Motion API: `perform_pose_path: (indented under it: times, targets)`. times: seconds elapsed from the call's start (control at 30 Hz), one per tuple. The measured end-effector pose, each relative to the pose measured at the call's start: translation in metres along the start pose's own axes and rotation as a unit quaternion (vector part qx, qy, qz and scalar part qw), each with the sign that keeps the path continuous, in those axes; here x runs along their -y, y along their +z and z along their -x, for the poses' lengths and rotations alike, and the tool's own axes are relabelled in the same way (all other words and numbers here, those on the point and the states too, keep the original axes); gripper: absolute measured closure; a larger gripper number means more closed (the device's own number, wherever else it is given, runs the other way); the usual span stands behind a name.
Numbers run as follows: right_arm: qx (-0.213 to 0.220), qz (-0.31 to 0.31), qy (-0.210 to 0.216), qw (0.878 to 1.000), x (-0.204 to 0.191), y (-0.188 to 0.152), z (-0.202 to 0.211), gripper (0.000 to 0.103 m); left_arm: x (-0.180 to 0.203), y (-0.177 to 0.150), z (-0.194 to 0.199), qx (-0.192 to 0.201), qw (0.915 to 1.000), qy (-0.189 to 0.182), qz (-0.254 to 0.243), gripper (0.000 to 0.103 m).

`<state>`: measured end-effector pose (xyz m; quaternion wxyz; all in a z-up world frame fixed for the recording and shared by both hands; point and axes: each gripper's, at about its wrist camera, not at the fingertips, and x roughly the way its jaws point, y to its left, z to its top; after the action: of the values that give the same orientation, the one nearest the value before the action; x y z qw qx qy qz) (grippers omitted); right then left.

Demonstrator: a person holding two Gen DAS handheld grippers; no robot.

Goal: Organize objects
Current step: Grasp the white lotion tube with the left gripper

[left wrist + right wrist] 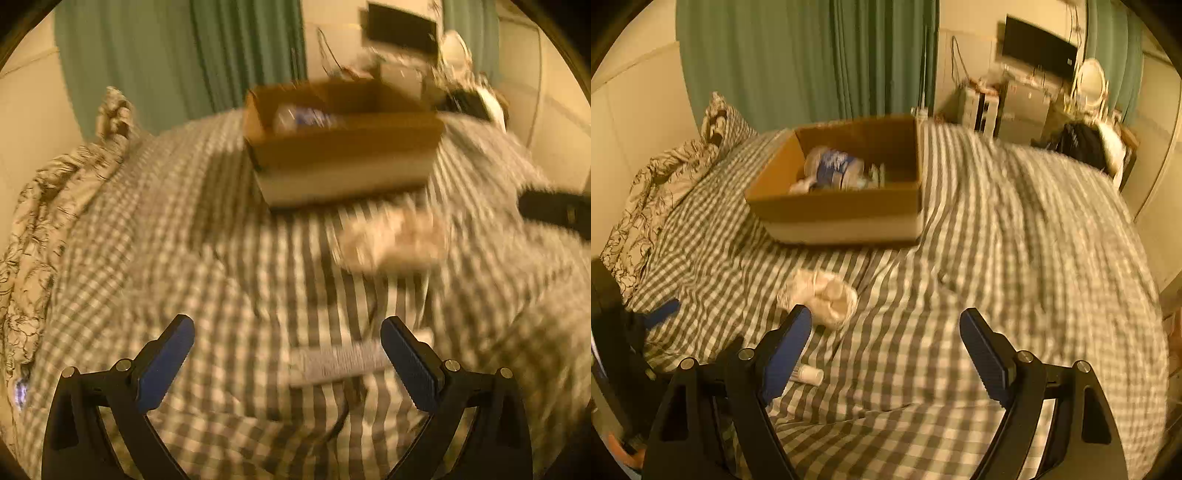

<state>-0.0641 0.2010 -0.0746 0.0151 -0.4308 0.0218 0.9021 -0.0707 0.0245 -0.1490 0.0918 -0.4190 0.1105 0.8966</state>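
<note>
The tube (809, 374) lies flat near the bed's (1015, 240) front edge, long axis running across it, cap end seemingly toward the right; it looks light, stiff and a little slick, best pinched across its middle. Beyond it sits a soft, crumpled wad (820, 295), and farther back the box (842, 206). Both tools, left (287, 343) and right (885, 334), are open and empty.

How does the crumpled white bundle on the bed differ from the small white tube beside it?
The crumpled white bundle is larger, soft and shapeless; the small white tube is slim, rigid and lies flat. The bundle sits nearer the cardboard box; the tube lies nearer the right gripper. Both rest on the checked cover, outside the box.
</note>
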Motion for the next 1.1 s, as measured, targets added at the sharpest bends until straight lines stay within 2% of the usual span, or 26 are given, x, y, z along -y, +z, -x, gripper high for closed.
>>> perform_pose_path:
  times: [0.17,0.23,0.37,0.5,0.6,0.67,0.7,0.73,0.77,0.87,1.0,1.1]
  targets:
    - [-0.038,-0.014,0.009,0.999,0.000,-0.014,-0.033,0.020,0.031,-0.020,-0.026,-0.051,0.9959,0.019,-0.072,0.000]
    - [-0.049,-0.023,0.015,0.998,0.001,-0.016,-0.040,0.020,0.040,-0.022,-0.034,-0.060,0.9940,0.006,-0.091,0.001]
    - [-0.056,-0.036,0.022,0.998,0.005,-0.019,-0.046,0.020,0.044,-0.016,-0.041,-0.061,0.9944,-0.018,-0.084,0.002]
    - [-0.065,-0.042,0.032,0.996,0.006,-0.021,-0.053,0.020,0.040,-0.008,-0.057,-0.076,0.9928,-0.071,-0.060,0.009]
    - [-0.072,-0.051,0.031,0.996,0.008,-0.022,-0.058,0.021,0.038,-0.003,-0.063,-0.084,0.9893,-0.110,-0.046,0.031]
    - [-0.074,-0.058,0.035,0.995,0.011,-0.022,-0.059,0.021,0.036,-0.002,-0.063,-0.083,0.9873,-0.129,-0.040,0.055]
    - [-0.076,-0.062,0.036,0.995,0.013,-0.022,-0.060,0.021,0.035,-0.001,-0.061,-0.083,0.9862,-0.138,-0.039,0.063]
    - [-0.076,-0.064,0.037,0.994,0.013,-0.023,-0.061,0.021,0.034,-0.002,-0.059,-0.082,0.9844,-0.150,-0.039,0.079]
    - [-0.076,-0.065,0.037,0.994,0.014,-0.023,-0.060,0.021,0.033,-0.002,-0.057,-0.081,0.9834,-0.158,-0.040,0.086]
    - [-0.075,-0.063,0.034,0.995,0.013,-0.023,-0.060,0.021,0.031,-0.002,-0.045,-0.069,0.9859,-0.146,-0.046,0.095]
    - [-0.075,-0.060,0.026,0.995,0.012,-0.022,-0.060,0.021,0.017,-0.003,-0.024,-0.052,0.9887,-0.136,-0.034,0.097]
    - [-0.075,-0.056,0.019,0.995,0.009,-0.022,-0.060,0.021,-0.002,-0.003,-0.011,-0.049,0.9892,-0.138,-0.008,0.097]
